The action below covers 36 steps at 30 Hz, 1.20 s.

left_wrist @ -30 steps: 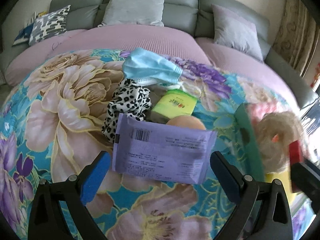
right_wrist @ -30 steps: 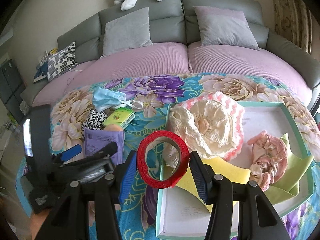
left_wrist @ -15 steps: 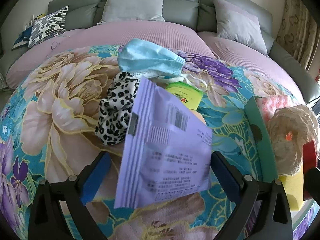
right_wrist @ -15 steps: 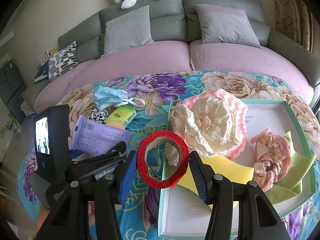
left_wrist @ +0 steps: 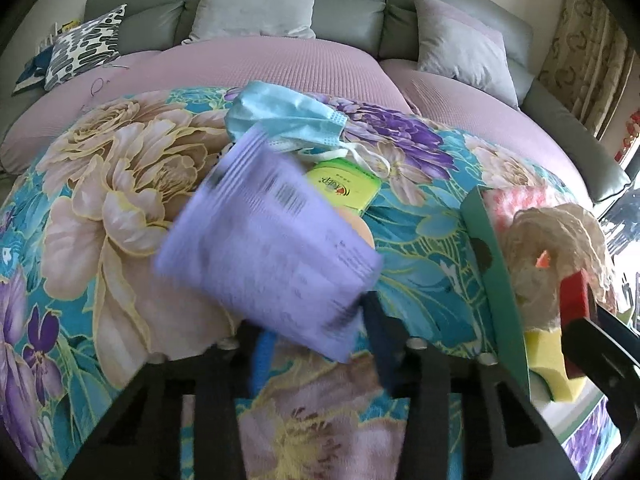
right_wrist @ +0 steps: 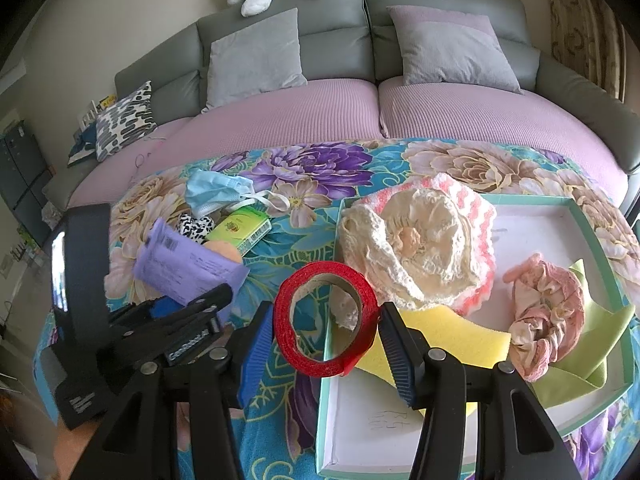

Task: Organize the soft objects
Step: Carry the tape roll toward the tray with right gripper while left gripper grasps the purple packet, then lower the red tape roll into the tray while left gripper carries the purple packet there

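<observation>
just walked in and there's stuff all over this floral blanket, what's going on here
A person is sorting soft items with a two-finger gripper in each hand. The left gripper is shut on a purple packet, tilted up off the blanket. The right gripper holds a red tape roll over the near-left edge of the teal box, which already contains a crocheted piece, a yellow sponge and a pink fabric item. A blue face mask and green pack lie outside it.

Purple packet in left tool
</observation>
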Each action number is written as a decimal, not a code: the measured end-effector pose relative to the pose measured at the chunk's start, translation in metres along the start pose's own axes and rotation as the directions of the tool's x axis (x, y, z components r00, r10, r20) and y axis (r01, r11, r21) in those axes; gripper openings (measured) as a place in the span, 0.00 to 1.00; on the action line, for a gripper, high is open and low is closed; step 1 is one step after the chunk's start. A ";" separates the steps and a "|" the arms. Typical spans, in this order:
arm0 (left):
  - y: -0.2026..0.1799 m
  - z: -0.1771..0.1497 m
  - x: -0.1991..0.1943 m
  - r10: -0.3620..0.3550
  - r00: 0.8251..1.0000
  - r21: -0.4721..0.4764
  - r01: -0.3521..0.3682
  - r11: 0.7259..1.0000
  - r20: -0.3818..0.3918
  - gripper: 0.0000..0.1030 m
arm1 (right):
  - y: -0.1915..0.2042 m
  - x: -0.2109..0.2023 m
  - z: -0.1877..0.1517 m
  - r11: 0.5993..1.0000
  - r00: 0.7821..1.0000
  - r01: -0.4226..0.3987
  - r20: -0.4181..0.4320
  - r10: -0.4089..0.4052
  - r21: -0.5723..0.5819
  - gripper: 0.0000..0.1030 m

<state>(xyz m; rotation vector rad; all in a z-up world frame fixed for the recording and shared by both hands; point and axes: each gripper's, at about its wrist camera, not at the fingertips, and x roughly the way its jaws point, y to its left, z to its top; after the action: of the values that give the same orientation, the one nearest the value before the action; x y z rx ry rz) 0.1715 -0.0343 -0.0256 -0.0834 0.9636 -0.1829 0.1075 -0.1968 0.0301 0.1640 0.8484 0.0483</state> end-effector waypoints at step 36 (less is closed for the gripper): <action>-0.038 0.014 -0.092 -0.193 0.955 0.093 0.176 0.980 0.226 0.07 | -0.034 -0.047 0.014 0.996 0.990 0.046 0.133 -0.057 0.078 0.54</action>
<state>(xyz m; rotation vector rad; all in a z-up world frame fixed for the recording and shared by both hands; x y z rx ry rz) 0.1269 -0.0538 0.0624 -0.1267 0.7119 -0.3717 0.0860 -0.2373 0.0684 0.2134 0.7192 -0.0427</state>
